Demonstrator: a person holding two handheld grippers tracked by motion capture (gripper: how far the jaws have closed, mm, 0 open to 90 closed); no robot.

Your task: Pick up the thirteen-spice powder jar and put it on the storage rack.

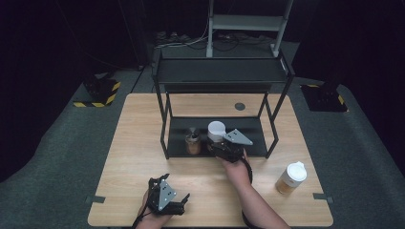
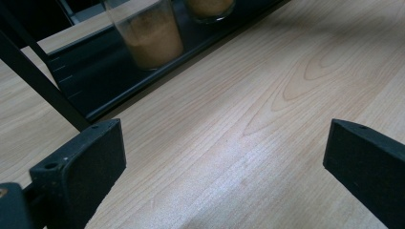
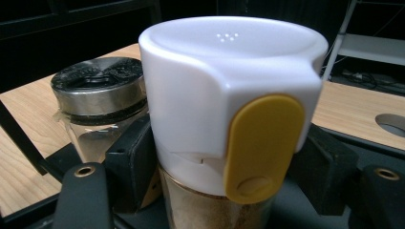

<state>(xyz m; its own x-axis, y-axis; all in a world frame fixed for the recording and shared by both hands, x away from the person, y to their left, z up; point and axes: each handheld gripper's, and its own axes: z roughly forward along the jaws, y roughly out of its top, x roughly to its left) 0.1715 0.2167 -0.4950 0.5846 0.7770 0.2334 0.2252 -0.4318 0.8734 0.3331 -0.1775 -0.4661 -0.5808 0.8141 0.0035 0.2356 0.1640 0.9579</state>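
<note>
A spice jar with a white cap (image 3: pixel 224 86) and a yellow tab stands on the lower tray (image 1: pixel 248 143) of a black rack. My right gripper (image 3: pixel 219 191) is shut on its glass body, one pad on each side below the cap. In the high view this jar (image 1: pixel 216 130) sits at the tray's middle, with the right gripper (image 1: pixel 220 145) reaching in from the front. Beside it stands a jar with a metal lid (image 3: pixel 98 90), touching neither pad. My left gripper (image 1: pixel 169 195) rests near the table's front edge, open over bare wood (image 2: pixel 224 157).
The rack (image 1: pixel 222 71) has an upper shelf over the tray and thin black legs. A second white-capped jar (image 1: pixel 291 177) stands on the table at the front right. The left gripper view shows the metal-lid jar's body (image 2: pixel 153 38) on the tray edge.
</note>
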